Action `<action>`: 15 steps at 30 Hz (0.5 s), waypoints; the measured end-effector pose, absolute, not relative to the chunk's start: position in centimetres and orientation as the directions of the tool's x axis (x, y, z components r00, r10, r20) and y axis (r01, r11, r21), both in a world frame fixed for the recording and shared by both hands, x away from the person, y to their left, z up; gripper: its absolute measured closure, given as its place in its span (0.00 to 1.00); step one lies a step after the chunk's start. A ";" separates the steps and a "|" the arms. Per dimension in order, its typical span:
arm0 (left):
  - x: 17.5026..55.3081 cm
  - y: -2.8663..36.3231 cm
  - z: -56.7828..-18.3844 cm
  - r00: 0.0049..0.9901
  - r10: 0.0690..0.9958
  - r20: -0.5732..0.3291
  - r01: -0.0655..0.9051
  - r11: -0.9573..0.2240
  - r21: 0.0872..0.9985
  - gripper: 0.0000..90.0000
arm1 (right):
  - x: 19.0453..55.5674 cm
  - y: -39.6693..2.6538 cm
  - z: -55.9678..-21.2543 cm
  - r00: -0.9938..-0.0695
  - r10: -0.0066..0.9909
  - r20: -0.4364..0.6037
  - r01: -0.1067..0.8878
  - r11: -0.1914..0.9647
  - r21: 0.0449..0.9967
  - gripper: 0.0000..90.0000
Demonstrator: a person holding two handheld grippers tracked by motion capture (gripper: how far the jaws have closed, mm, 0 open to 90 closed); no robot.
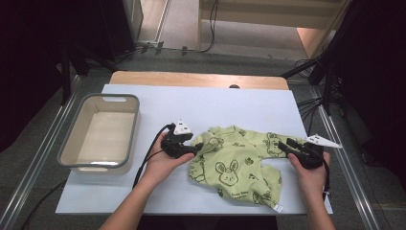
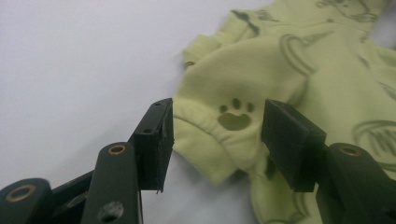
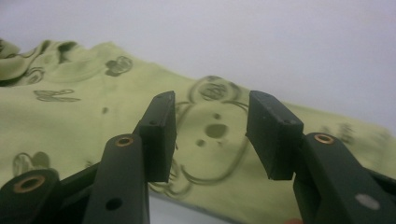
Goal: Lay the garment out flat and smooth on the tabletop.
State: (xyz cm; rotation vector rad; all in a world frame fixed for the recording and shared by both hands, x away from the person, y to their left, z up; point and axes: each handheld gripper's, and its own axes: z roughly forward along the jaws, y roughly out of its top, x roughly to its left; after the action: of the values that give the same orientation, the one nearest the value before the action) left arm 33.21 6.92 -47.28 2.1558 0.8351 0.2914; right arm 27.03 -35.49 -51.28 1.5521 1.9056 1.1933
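A: Green garment lies rumpled on the white counter, long axis left-right. Paw-print cuff sits between the left tool jaws, untouched.

B: Right tool?

A: Half open over the bear-print sleeve, gripping nothing. Left likewise holds nothing. Hem tag unreadable. Grey tub far left.

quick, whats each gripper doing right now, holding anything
left gripper: open, fingers either side of a sleeve cuff of the green shirt, not pressing it.
right gripper: open over the shirt's other sleeve, holding nothing.
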 end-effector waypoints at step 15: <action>33.0 6.2 -47.8 0.790 0.609 -0.078 0.444 -0.479 0.757 0.54 | 33.4 -31.2 -51.5 -0.374 0.916 0.143 0.655 0.152 0.740 0.50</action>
State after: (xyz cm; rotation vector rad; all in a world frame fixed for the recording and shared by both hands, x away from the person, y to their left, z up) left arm 32.97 6.23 -47.83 2.1532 0.7772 0.2548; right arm 33.44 -31.18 -51.54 1.5072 2.0950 1.0659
